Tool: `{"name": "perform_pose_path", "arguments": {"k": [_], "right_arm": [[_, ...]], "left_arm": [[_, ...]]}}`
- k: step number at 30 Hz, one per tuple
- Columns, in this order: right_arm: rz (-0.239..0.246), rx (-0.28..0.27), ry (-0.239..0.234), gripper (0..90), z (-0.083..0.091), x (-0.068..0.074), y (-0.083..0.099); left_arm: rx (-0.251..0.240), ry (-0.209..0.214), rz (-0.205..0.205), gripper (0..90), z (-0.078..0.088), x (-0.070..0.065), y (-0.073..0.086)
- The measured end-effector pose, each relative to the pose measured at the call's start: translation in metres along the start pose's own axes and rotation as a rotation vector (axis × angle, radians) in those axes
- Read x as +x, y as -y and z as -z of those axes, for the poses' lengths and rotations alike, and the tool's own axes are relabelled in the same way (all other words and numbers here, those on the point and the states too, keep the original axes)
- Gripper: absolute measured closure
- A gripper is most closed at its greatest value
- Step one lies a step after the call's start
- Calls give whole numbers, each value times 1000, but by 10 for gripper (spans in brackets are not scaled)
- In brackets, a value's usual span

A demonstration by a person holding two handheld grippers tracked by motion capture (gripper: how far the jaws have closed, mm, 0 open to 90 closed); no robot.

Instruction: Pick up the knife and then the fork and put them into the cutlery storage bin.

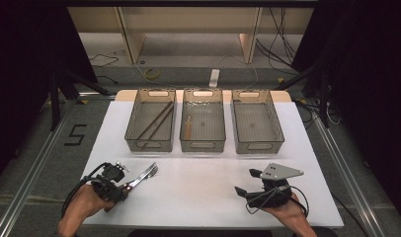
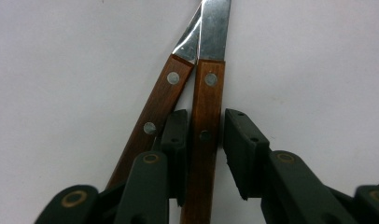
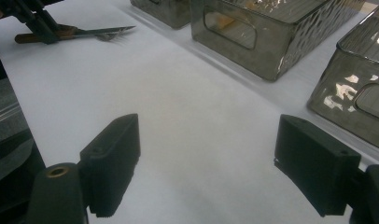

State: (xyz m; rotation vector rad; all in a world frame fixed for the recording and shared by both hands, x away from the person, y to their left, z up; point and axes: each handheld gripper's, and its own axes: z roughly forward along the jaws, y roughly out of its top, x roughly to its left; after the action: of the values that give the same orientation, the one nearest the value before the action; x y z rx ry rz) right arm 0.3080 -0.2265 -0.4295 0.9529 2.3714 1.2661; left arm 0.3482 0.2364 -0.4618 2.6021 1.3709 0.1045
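Two wooden-handled utensils lie crossed on the white table at the front left, one of them a fork. In the left gripper view, my left gripper straddles the right-hand handle. Its pads stand close on either side, with thin gaps showing. The other handle runs under the left pad. That gripper sits at the handle ends in the high view. My right gripper rests at the front right, and its jaws are open wide over bare table.
Three clear grey bins stand in a row at the back. The left bin holds long dark sticks, the middle bin a wooden-handled item, and the right bin nothing I can see. Two bins loom near the right gripper's far side.
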Motion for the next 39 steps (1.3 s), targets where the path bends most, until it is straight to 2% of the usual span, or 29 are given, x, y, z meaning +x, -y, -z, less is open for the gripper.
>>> {"name": "perform_pose_path", "arguments": {"k": [17, 23, 25, 32, 39], "right_arm": [[-3, 2, -1, 231, 0, -1, 0], [-3, 1, -1, 231, 0, -1, 0], [-3, 1, -1, 231, 0, -1, 0], [-5, -2, 1, 231, 1, -1, 0], [-3, -2, -9, 231, 0, 0, -1]], "left_arm": [[-2, -6, -76, 752, 0, -3, 0], [-9, 7, -77, 758, 0, -2, 1], [-25, 28, -68, 758, 1, -3, 1], [-64, 65, -64, 760, 10, -7, -2], [-105, 110, -80, 760, 23, -15, -8]]}}
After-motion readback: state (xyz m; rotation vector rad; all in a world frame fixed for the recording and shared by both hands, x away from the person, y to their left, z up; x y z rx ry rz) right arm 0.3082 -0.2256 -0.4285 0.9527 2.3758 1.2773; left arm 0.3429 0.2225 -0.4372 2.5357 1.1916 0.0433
